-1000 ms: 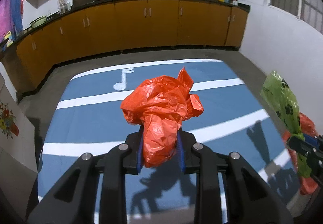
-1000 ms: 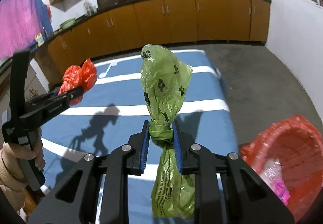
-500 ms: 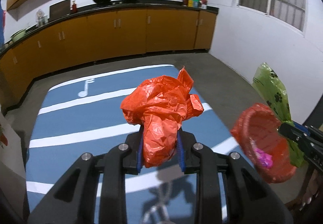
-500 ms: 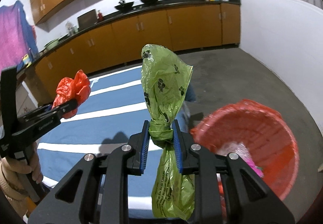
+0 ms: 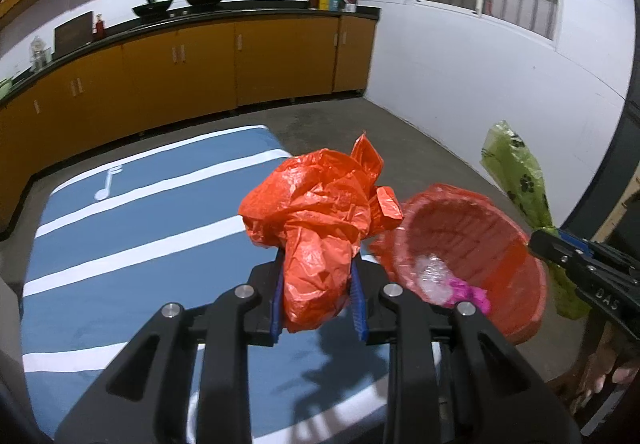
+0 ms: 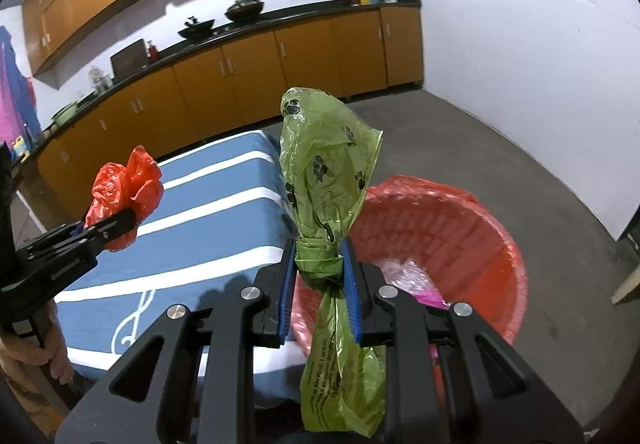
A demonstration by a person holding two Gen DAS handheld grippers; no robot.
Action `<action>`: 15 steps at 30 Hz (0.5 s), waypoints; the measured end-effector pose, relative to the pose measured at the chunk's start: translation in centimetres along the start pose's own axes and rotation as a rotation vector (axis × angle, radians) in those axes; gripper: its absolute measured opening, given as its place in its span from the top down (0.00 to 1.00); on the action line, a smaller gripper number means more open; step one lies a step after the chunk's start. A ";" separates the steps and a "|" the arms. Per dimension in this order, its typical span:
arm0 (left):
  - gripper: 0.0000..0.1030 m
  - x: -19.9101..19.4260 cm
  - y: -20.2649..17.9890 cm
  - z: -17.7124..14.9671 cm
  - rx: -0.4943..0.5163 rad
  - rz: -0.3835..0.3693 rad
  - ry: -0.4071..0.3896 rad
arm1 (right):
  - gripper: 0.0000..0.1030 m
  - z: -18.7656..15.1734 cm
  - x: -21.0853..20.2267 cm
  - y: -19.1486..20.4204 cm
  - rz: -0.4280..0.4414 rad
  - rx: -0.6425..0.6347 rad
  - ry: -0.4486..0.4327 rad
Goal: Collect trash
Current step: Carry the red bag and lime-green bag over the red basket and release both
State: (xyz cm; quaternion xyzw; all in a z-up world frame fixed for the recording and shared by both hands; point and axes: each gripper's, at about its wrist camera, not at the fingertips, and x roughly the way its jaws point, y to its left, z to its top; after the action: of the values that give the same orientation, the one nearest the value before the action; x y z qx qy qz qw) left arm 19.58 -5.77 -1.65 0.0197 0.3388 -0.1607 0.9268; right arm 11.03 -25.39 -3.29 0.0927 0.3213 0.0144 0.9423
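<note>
Orange bag (image 5: 320,228) pinched tight in left gripper (image 5: 318,298), just left of red bin (image 5: 472,228); green bag (image 6: 326,203) clamped by right gripper (image 6: 320,280), level, above bin rim.

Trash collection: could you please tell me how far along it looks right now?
Some waste already lies in the red bin. In hand: the left claw is shut on the orange bag, and the right claw is shut on the green bag, at the bin's rim. Still left: releasing both bags into the bin.
</note>
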 end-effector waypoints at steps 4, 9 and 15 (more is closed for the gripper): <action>0.74 0.7 -2.0 0.1 0.012 -0.046 0.009 | 0.78 -0.5 -0.5 -1.5 -0.019 0.029 0.004; 0.74 1.2 -4.7 -0.1 0.027 -0.116 0.017 | 0.78 -1.1 -0.7 -3.1 -0.035 0.069 0.015; 0.74 2.6 -7.3 -0.1 0.039 -0.179 0.041 | 0.78 -1.6 -0.9 -4.8 -0.045 0.109 0.021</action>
State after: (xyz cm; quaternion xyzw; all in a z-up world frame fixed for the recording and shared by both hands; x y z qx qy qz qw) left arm 19.13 -13.45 -2.86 0.0109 0.3549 -0.2490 0.9011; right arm 9.21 -29.95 -4.88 0.1367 0.3334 -0.0235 0.9325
